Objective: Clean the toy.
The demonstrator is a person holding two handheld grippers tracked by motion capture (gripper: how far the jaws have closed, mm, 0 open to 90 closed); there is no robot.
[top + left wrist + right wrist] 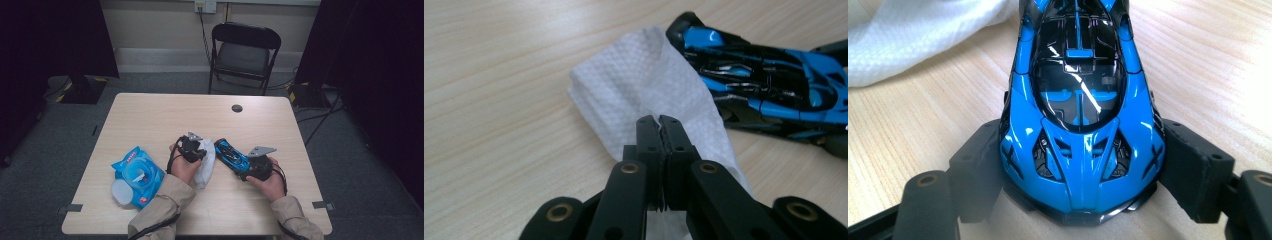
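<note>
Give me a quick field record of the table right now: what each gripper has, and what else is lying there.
left gripper: shut on white wet wipe, pinched at its near edge
right gripper: shut on blue and black toy car, jaws on both sides of one end
wipe vs car: side by side, wipe draped at the car's flank
wipe packet: blue, lid flipped open, left of the hands
table: light wood
</note>
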